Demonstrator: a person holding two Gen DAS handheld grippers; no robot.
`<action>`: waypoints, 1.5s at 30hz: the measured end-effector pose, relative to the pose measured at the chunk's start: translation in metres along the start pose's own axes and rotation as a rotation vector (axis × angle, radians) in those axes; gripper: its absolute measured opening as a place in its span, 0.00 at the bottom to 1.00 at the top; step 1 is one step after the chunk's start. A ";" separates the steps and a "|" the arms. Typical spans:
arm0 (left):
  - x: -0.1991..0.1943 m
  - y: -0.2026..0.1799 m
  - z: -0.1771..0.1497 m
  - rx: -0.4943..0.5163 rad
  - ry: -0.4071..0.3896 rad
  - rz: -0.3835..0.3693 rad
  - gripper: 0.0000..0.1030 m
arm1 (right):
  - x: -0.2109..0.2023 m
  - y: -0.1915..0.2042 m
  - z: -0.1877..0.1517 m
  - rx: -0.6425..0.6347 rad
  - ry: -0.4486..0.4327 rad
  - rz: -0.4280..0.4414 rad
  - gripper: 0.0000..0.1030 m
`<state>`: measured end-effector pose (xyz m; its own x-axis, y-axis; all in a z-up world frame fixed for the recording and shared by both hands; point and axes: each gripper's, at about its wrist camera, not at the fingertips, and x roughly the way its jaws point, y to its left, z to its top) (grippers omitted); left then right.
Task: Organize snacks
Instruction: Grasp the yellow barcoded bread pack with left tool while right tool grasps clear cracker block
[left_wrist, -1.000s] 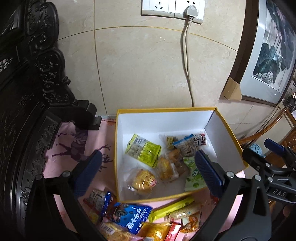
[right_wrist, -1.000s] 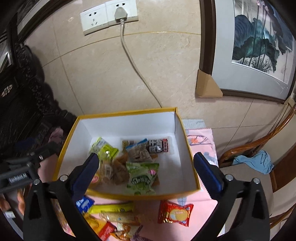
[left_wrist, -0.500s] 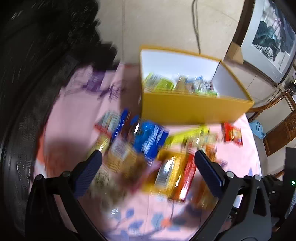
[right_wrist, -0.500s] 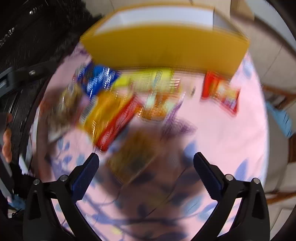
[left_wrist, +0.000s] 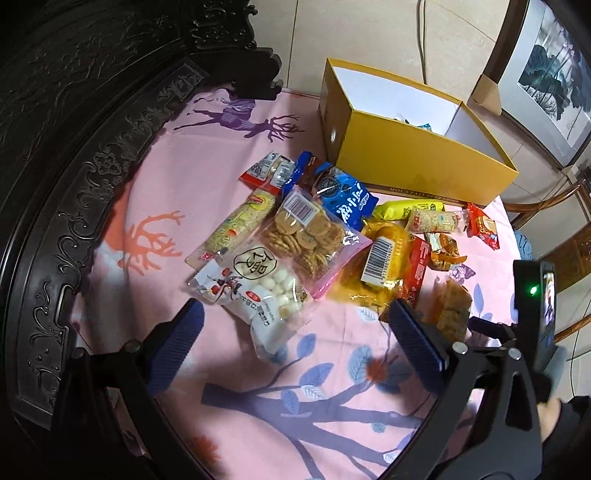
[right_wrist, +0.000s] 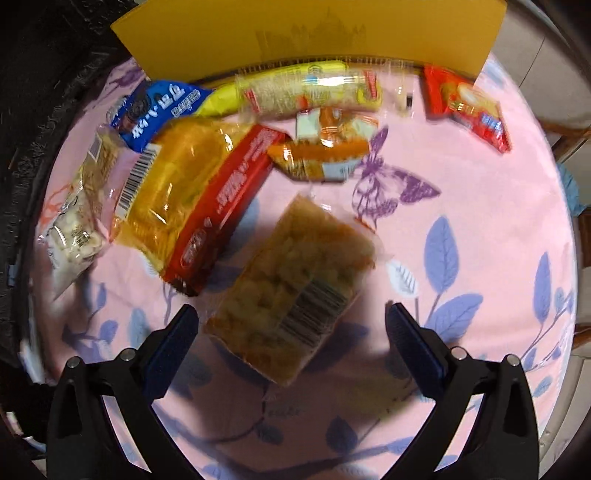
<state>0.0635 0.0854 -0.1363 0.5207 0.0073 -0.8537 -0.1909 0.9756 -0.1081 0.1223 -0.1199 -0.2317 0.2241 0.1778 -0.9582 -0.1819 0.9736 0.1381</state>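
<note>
Yellow box (left_wrist: 417, 162): small dark print along the lower front edge, partly legible as "MOUNTAIN DEER…"; in the right wrist view the front (right_wrist: 306, 33) shows only a faint outline emblem, unreadable.
Blue packet (left_wrist: 347, 201): white Chinese characters seen upside down, not clear enough to transcribe; a round dark emblem above them.
White bag of round candies (left_wrist: 255, 284): large black character inside a circle, red seal below, unread.
Biscuit bag (left_wrist: 306, 236): white barcode sticker, digits illegible.
Yellow bag (left_wrist: 380, 258): barcode label, digits illegible.
Red box (right_wrist: 221, 206): white Chinese lettering, blurred.
Clear-wrapped brown block (right_wrist: 295, 291): barcode, blurred.
</note>
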 end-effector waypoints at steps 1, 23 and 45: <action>0.000 -0.001 0.000 0.003 0.000 -0.002 0.98 | 0.001 0.004 -0.002 -0.009 -0.022 -0.022 0.99; 0.058 -0.074 0.008 0.153 0.072 -0.070 0.98 | -0.012 -0.010 -0.011 -0.190 -0.126 -0.035 0.45; 0.107 -0.105 0.016 0.248 0.075 -0.062 0.36 | -0.033 -0.044 -0.020 -0.093 -0.156 -0.003 0.45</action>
<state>0.1524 -0.0125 -0.2081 0.4600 -0.0617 -0.8858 0.0542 0.9977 -0.0414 0.1043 -0.1718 -0.2115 0.3692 0.2025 -0.9070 -0.2675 0.9578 0.1050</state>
